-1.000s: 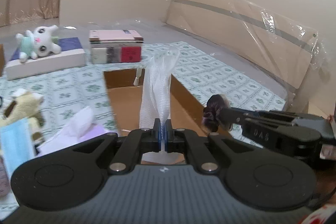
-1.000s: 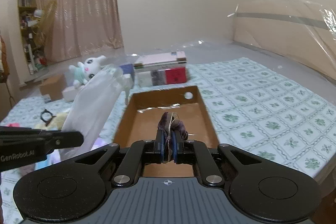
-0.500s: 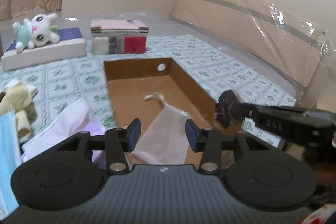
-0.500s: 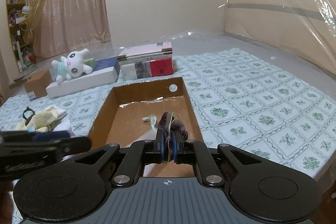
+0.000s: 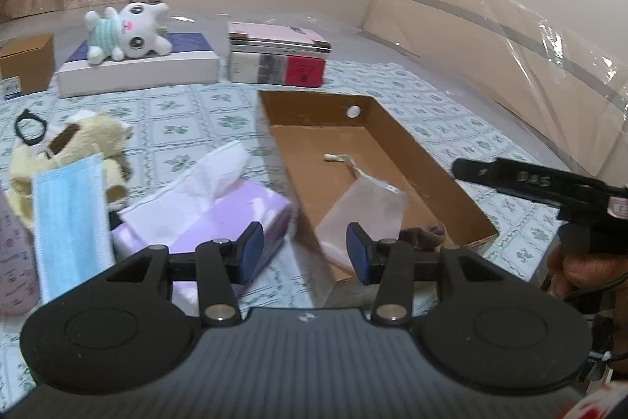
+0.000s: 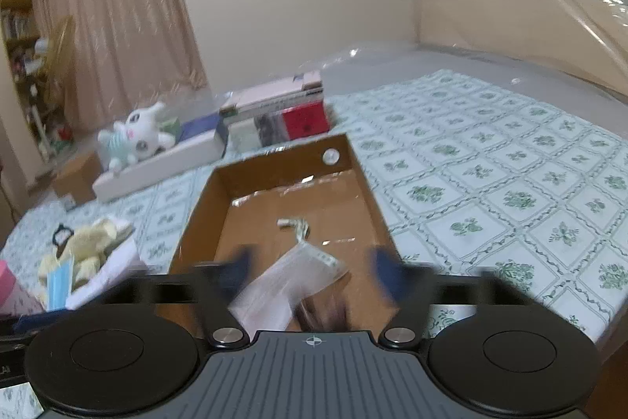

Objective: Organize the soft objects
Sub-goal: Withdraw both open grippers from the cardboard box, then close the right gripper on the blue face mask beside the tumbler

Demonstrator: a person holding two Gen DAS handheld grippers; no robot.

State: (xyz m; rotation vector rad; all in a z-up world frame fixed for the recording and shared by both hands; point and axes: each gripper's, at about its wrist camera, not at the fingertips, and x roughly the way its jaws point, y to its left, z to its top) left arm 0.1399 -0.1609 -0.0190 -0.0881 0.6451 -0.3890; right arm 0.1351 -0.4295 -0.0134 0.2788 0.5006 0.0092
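Left wrist: both claws (image 5: pixel 304 252) (image 6: pixel 310 271) apart, empty; tissue box (image 5: pixel 219 218) beside cardboard box (image 5: pixel 396 128).

Mesh pouch (image 5: pixel 359 211) and, seemingly, scrunchie (image 5: pixel 422 234) lie in box (image 5: pixel 412 144).

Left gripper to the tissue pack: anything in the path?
Nothing visible. The left gripper stands open and empty, and the purple tissue pack lies just ahead of its left finger, on the bedspread beside the cardboard box. The blue face mask leans to the pack's left, clear of that line.
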